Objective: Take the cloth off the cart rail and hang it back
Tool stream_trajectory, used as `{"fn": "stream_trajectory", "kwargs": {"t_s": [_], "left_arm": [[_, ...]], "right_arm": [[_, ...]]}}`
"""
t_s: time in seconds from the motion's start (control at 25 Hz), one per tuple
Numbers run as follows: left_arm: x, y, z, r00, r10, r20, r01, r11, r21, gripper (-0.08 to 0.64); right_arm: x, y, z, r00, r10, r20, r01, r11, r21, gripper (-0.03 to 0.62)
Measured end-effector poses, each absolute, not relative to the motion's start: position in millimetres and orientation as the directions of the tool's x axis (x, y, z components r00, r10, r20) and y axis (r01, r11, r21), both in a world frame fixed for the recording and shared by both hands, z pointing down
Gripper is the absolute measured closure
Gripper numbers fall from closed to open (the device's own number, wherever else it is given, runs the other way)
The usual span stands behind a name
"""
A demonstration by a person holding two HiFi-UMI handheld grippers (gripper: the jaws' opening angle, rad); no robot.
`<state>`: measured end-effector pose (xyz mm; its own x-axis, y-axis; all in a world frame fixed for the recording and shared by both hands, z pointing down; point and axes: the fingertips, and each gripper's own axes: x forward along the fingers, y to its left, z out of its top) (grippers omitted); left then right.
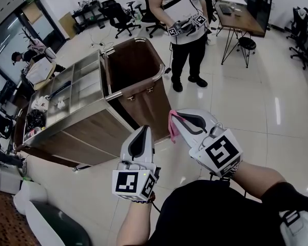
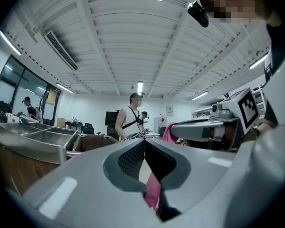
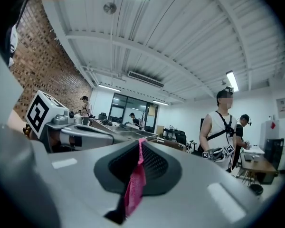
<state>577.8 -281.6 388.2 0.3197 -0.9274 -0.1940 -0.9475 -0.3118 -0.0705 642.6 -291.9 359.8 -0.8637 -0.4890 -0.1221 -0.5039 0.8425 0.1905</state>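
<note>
Below the head camera, the right gripper (image 1: 174,118) clamps a thin pink cloth (image 1: 171,127) near the wood-panelled, steel-railed cart (image 1: 138,102). Left gripper view: the left gripper (image 2: 143,141) is closed, its ribbed pads (image 2: 130,158) pinching the cloth (image 2: 153,190). Right gripper view: a cloth strip (image 3: 134,186) hangs between the closed jaws.

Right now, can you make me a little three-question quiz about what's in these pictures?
1. True or false: the pink cloth is hanging on the rail of the cart.
2. Pick one. The right tongs are: A wide open, B shut on the cloth, C shut on nothing.
3. What colour is the big bag at the end of the cart?

Key: 1 false, as the cloth is off the cart and up in the tongs. 2 B. 3 brown.
</note>
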Motion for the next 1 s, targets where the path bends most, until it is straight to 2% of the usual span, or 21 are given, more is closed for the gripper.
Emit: {"fn": "stream_trajectory", "kwargs": {"t_s": [0.24,0.44,0.56,0.64,0.76,1.0], "left_arm": [[579.2,-280.7,389.7,0.316,-0.929,-0.194,-0.949,-0.309,-0.069,0.555],[581.5,-278.3,389.2,0.305,-0.933,-0.192,-0.952,-0.298,-0.068,0.555],[580.7,-277.7,390.9,0.291,-0.938,-0.191,-0.957,-0.283,-0.069,0.555],[579.8,-277.4,391.8,0.278,-0.941,-0.19,-0.96,-0.27,-0.071,0.555],[578.0,-274.8,392.4,0.25,-0.949,-0.19,-0.968,-0.241,-0.069,0.557],[573.2,-267.3,395.2,0.174,-0.968,-0.182,-0.984,-0.165,-0.06,0.557]], "right_arm": [[647.8,-295.7,356.9,-0.859,-0.492,-0.139,-0.511,0.835,0.203,0.588],[650.0,-287.6,357.5,-0.863,-0.494,-0.105,-0.505,0.853,0.135,0.588],[647.9,-286.1,358.0,-0.875,-0.468,-0.122,-0.483,0.861,0.161,0.588],[646.5,-282.6,362.2,-0.878,-0.471,-0.083,-0.477,0.874,0.09,0.588],[644.0,-280.1,360.6,-0.895,-0.434,-0.105,-0.445,0.887,0.122,0.588],[639.8,-272.4,358.9,-0.923,-0.376,-0.077,-0.381,0.922,0.062,0.588]]}}
